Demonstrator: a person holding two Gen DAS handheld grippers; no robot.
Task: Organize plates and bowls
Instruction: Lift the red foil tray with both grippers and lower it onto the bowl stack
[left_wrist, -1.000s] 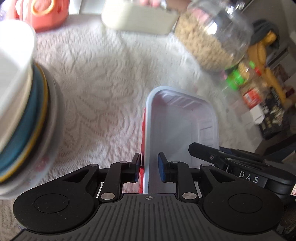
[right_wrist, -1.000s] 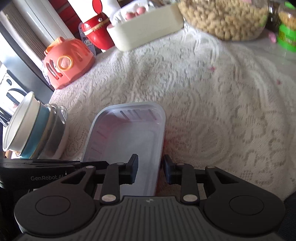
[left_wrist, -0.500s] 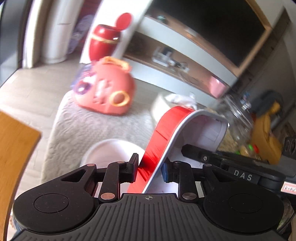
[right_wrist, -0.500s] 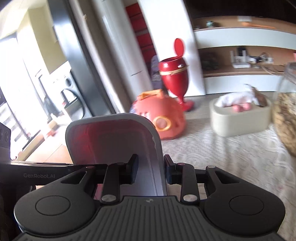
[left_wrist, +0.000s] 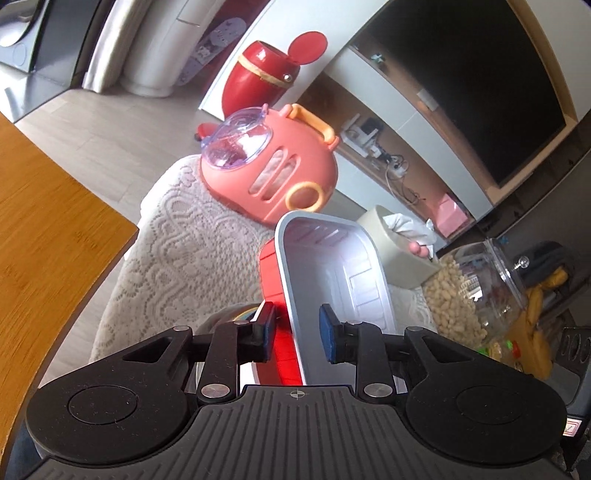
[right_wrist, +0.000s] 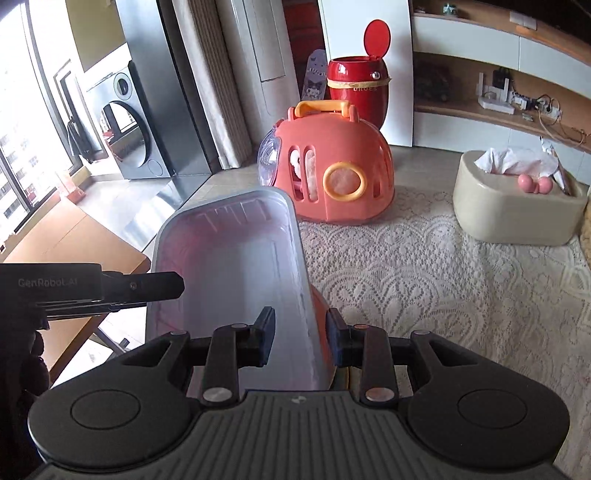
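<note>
Both grippers hold a rectangular plastic tub, red outside and pale grey-white inside (left_wrist: 332, 273) (right_wrist: 229, 266), lifted above the lace-covered table. My left gripper (left_wrist: 297, 334) is shut on its left wall. My right gripper (right_wrist: 301, 338) is shut on its right wall. The tub tilts away from both cameras. Below the left gripper a rounded grey dish edge (left_wrist: 229, 317) shows, mostly hidden. The stack of bowls is out of view.
A coral pet carrier (right_wrist: 332, 177) and a cream tissue box (right_wrist: 517, 206) stand at the table's far side. A clear jar of pale pellets (left_wrist: 472, 291) stands at the right. A wooden tabletop (left_wrist: 48, 236) lies at the left. A red bin (right_wrist: 358, 85) stands on the floor.
The tub has been lifted off the table by both grippers and tilted up. Both cameras swung from looking down at the cloth to looking across the room. The bowl stack left view.
</note>
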